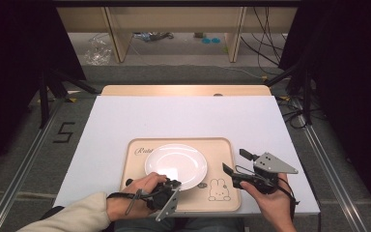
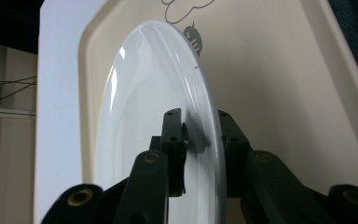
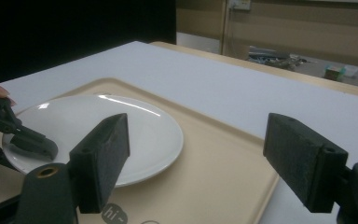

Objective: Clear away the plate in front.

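White plate (image 1: 176, 165) sits flat on the beige tray (image 1: 224, 145), w/ the left gripper (image 2: 200, 135) straddling the plate's near rim: one jaw above, one below, a visible gap on the under side, so it looks released rather than clenched. Right gripper (image 1: 235, 162) hovers just right of the plate over the tray's right part, jaws spread wide & holding nothing. Risk, judging from here: w/ the rim loose between the pads, any lift or tug could let the glossy plate slip out, clatter on the tray or skid toward its edge, esp. if the jaws close off-centre on the thin rim.
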